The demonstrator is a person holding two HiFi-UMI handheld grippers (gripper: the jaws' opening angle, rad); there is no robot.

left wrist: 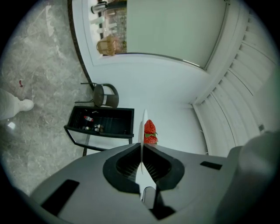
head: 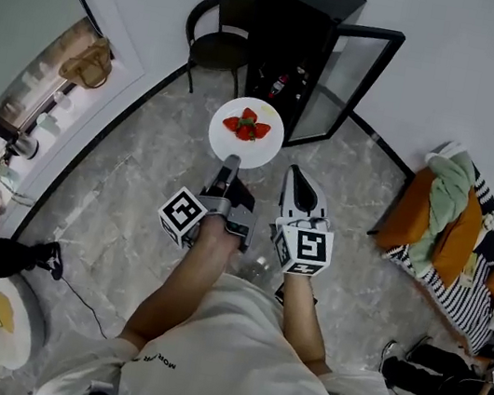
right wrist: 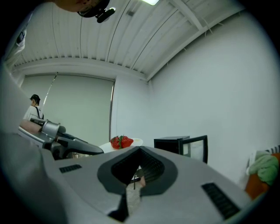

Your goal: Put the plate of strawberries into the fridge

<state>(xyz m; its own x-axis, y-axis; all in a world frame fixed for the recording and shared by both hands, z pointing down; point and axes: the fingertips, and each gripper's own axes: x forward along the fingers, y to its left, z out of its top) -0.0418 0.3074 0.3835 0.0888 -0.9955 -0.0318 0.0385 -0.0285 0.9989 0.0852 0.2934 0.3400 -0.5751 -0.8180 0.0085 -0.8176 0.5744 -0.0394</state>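
Home-like room: marble floor (head: pixel 131 209), black mini fridge (head: pixel 294 39), chair (head: pixel 219 43), clothes (head: pixel 448 194) heaped on striped bedding (head: pixel 479 304).

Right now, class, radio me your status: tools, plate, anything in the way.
Left tool shut on plate rim, strawberries aboard. Right tool shut, empty. Fridge ahead, door open; chair beside it.

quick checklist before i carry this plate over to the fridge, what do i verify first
1. Left hand-held gripper clamped on the plate rim: ok.
2. Strawberries resting on the plate: ok.
3. Fridge door open: ok.
4. Free space inside beside the bottles: cannot tell.
5. Right hand-held gripper shut and empty, free to help: ok.
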